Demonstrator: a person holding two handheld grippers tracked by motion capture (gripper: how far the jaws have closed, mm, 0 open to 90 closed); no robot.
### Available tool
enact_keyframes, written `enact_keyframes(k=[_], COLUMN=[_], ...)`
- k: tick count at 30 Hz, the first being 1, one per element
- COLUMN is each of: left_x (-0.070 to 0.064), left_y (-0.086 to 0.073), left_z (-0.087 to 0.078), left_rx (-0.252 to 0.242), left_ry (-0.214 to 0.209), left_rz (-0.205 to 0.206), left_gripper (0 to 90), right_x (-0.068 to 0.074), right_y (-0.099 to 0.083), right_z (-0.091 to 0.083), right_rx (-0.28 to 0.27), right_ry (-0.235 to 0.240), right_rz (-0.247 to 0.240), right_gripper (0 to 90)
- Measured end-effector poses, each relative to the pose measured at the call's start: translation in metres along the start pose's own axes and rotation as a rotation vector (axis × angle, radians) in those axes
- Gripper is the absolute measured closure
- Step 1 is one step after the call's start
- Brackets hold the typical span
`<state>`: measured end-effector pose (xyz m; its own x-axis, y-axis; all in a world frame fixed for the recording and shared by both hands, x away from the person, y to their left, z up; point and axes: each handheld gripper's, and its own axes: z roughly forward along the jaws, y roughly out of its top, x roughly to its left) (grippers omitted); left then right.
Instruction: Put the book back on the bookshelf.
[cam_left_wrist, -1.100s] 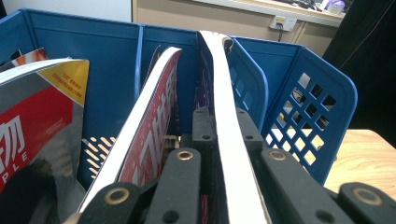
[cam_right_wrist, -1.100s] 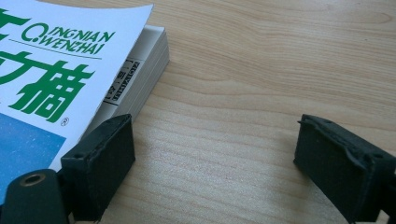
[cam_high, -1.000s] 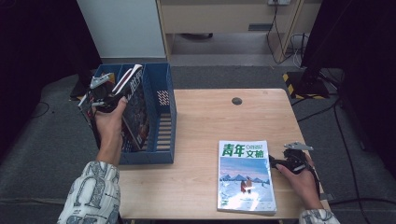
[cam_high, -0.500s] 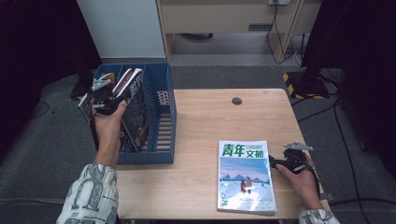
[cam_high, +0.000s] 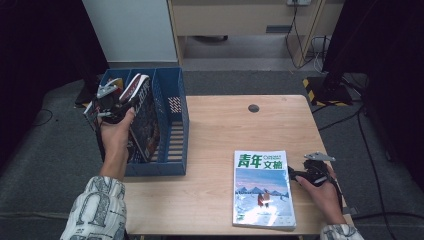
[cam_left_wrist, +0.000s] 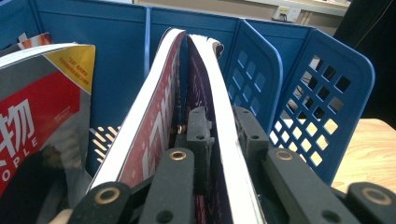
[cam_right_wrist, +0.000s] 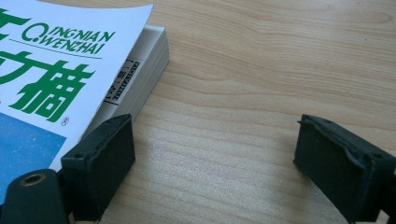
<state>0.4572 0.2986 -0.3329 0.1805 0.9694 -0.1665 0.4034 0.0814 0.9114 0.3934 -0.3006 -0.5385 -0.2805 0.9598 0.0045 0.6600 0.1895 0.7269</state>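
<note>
Inside the blue rack (cam_high: 175, 125), left gripper (cam_left_wrist: 219, 135) jaws clamp a half-hidden magazine (cam_left_wrist: 205, 84); right gripper (cam_right_wrist: 212, 158) jaws gape.

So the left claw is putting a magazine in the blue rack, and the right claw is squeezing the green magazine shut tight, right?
Not quite. The right claw is open beside the green magazine on the table, as the right gripper view shows. The left claw does hold a magazine in the blue rack.

Blue plastic file rack (cam_high: 172, 131) with lattice-cut dividers, on pale wood-grain table (cam_high: 220, 130). White-and-sky-blue magazine (cam_high: 262, 189) lettered in green, snowy scene on cover; dark red and purple magazine (cam_left_wrist: 196, 107) with white page edges. Black-and-white patterned sleeve (cam_high: 95, 210); grey, red and yellow cover (cam_left_wrist: 42, 98) alongside.
</note>
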Motion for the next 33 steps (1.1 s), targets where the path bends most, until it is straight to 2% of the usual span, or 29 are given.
enact_keyframes(k=[10,13,22,27,33], left_x=[0.002,0.001,0.010,0.012,0.011], left_y=[0.002,0.003,0.006,0.013,0.024], left_z=[-0.005,-0.007,-0.015,-0.022,-0.035], left_rx=[-0.031,-0.045,-0.066,-0.076,-0.093], left_ry=[-0.003,0.002,0.000,-0.007,-0.020], left_rz=[0.001,0.013,-0.001,-0.010,0.007], left_gripper=[75.1,74.1,71.1,69.8,66.4], right_x=[0.000,0.000,0.000,0.000,0.000], right_y=[0.000,0.000,0.000,0.000,0.000], right_z=[0.000,0.000,0.000,0.000,0.000], right_rx=[0.000,0.001,0.000,0.000,0.001], right_ry=[0.000,0.000,-0.001,-0.002,-0.001], right_rz=[0.000,0.002,0.003,0.005,0.004], right_gripper=[12.2,12.2,12.2,12.2,12.2])
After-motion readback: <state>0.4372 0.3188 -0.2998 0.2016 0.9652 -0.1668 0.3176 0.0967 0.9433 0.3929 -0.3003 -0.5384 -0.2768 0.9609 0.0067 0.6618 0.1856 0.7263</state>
